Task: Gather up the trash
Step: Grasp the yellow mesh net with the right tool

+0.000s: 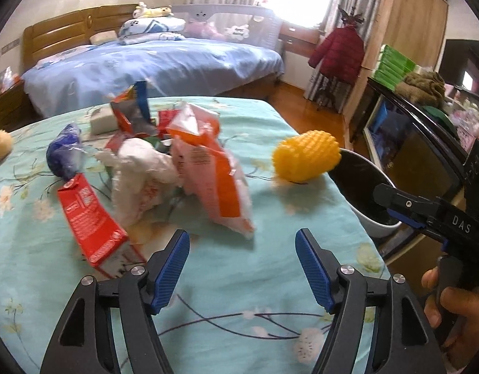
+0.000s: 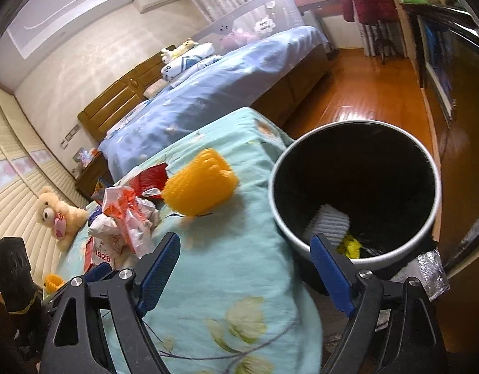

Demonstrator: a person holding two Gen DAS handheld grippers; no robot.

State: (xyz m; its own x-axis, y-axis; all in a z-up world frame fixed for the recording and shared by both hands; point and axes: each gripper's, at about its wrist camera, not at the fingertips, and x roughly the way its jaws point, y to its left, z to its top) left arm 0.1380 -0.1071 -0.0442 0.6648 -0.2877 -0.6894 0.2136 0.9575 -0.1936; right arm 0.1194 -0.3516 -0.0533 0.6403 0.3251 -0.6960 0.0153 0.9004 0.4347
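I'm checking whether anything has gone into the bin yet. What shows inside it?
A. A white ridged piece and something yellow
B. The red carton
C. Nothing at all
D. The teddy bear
A: in the right wrist view, the bin holds a white ridged piece and a yellow scrap at its bottom.

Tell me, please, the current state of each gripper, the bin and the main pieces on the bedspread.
left gripper: open, empty.
right gripper: open, empty.
trash bin: upright beside the bed, holding a white brush and yellow scraps.
yellow spiky ball: resting near the bin.
red carton: lying flat.
pink-and-orange bag: crumpled, standing in the pile.
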